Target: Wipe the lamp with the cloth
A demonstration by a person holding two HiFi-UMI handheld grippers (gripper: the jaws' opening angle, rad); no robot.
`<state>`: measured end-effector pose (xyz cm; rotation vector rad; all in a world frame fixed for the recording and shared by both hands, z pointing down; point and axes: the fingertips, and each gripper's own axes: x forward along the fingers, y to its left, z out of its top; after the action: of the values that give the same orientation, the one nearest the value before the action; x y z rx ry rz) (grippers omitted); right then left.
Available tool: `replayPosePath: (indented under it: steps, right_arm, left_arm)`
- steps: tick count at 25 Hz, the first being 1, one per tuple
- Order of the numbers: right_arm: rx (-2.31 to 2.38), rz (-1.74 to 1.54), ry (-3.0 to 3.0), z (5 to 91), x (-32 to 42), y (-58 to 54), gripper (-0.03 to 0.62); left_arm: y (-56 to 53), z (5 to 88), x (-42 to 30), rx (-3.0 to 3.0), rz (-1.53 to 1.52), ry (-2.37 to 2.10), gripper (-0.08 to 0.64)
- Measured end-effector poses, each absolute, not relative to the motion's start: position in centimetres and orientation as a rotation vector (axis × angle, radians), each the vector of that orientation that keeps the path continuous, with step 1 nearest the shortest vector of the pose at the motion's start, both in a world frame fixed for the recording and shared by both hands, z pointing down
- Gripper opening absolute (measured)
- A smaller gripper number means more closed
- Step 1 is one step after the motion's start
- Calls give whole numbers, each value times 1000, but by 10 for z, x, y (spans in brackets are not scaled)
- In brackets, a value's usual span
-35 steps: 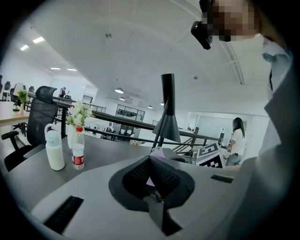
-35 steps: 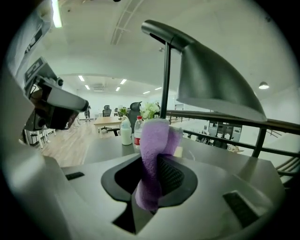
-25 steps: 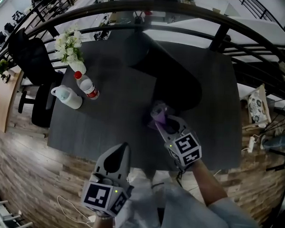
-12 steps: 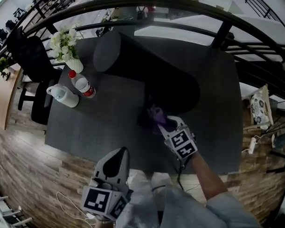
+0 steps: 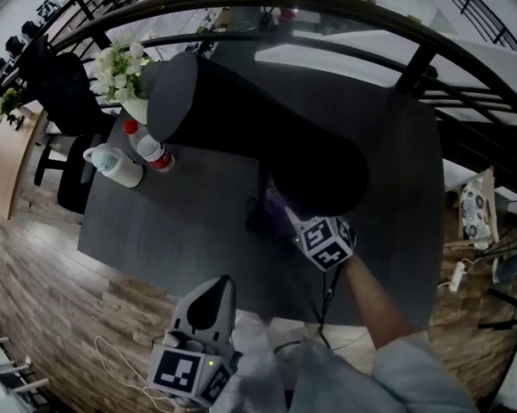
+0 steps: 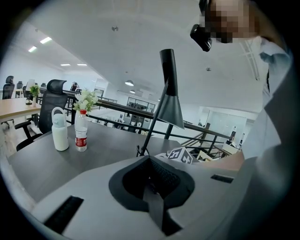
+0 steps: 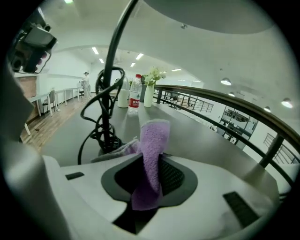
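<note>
The black lamp's shade [image 5: 245,116] fills the middle of the head view, seen from above; in the left gripper view the lamp [image 6: 169,93] stands on the dark table on a thin slanted stem. My right gripper [image 5: 290,218] is shut on a purple cloth [image 5: 278,206] just under the shade's near edge. In the right gripper view the cloth [image 7: 152,150] sticks up between the jaws, close to the lamp stem [image 7: 110,70] and its coiled cable [image 7: 103,129]. My left gripper [image 5: 224,283] hangs off the table's near edge, shut and empty.
At the table's [image 5: 181,233] far left stand a red-capped water bottle [image 5: 150,151], a white jug [image 5: 112,167] and a vase of white flowers [image 5: 119,69]. A black office chair [image 5: 55,93] stands to the left. A curved railing [image 5: 433,55] runs behind the table.
My right gripper has carried the cloth forward, closer to the lamp stem and under the shade's edge. The shade looms larger in the head view. The left gripper stays low.
</note>
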<state>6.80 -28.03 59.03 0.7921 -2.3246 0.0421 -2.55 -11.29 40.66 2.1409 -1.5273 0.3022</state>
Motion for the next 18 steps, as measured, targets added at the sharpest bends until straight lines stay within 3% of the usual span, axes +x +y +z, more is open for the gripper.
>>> replayPosePath:
  steps: [18]
  right_arm:
    - [1035,95,-2144,608,138,-331,91]
  left_arm:
    - [-111,422,-17,2120,369,-1498,9]
